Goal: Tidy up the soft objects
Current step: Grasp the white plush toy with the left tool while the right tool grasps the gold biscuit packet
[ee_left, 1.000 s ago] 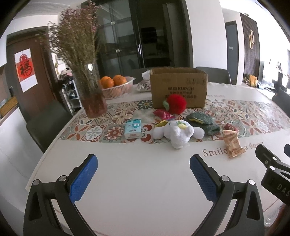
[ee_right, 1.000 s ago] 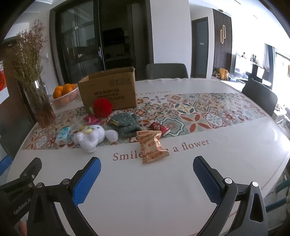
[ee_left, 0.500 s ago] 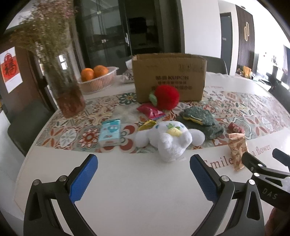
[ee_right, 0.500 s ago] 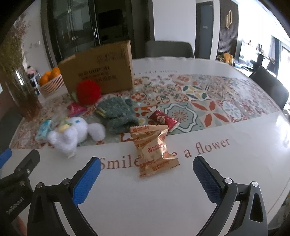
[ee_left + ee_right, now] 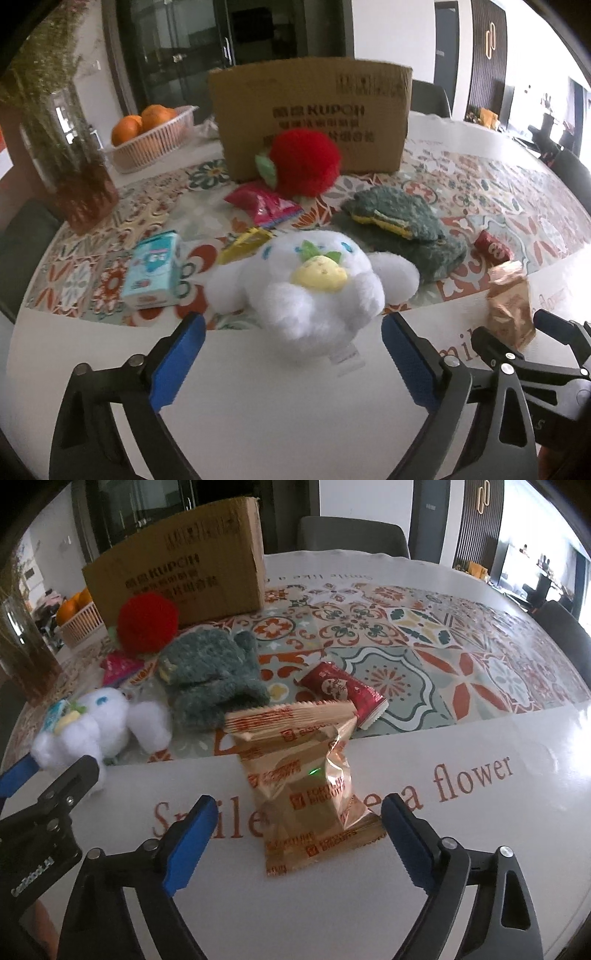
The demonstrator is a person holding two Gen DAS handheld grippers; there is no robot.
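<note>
Your left hand-held gripper (image 5: 291, 343): jaws wide apart, nothing held, fluffy white plush toy w/ yellow nose (image 5: 314, 284) lying just in front, between the blue pads. Your right hand-held gripper (image 5: 299, 827): also spread apart, gold foil biscuit packet (image 5: 306, 786) lying flat between its pads, not clamped. Behind on the patterned counter (image 5: 461, 657): knitted grey-green soft item (image 5: 210, 672), round red pompom plush (image 5: 303, 162) against the brown cardboard box (image 5: 314, 110), small red snack packet (image 5: 343, 690).
</note>
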